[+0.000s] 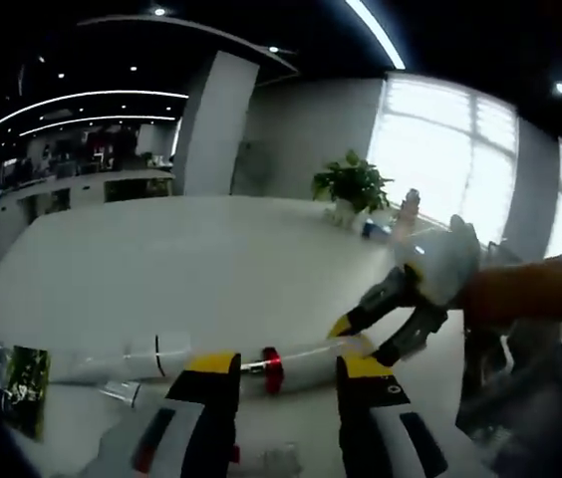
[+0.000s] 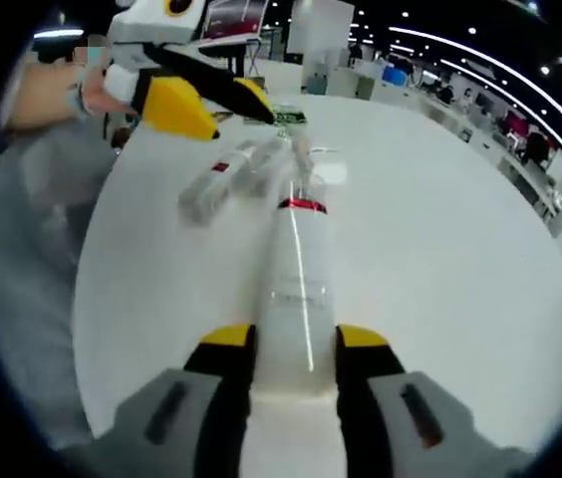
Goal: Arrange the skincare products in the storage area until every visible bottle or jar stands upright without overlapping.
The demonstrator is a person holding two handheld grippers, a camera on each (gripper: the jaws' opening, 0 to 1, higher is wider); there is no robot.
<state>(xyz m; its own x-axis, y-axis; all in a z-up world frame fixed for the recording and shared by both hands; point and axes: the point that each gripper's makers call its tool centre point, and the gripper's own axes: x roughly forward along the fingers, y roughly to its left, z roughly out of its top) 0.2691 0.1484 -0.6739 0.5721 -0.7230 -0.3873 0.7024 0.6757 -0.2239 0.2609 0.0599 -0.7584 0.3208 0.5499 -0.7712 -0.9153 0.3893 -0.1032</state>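
At lower centre of the right gripper view, the right gripper (image 2: 296,360) clamps the base of a white bottle (image 2: 296,274) with a red band, lying flat on the white table (image 2: 460,259), probably so it can be tipped upright. In the left gripper view, the left gripper (image 1: 286,376) hovers with jaws apart over that bottle (image 1: 296,365), holding nothing. At least three products lie flat: this bottle, a second bottle (image 1: 127,360) at lower left, and a small tube (image 2: 206,191). One plant (image 1: 351,184) stands at upper right.

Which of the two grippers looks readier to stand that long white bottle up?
Probably the right gripper: its jaws already flank the lying white bottle. The left gripper is open, holding nothing.
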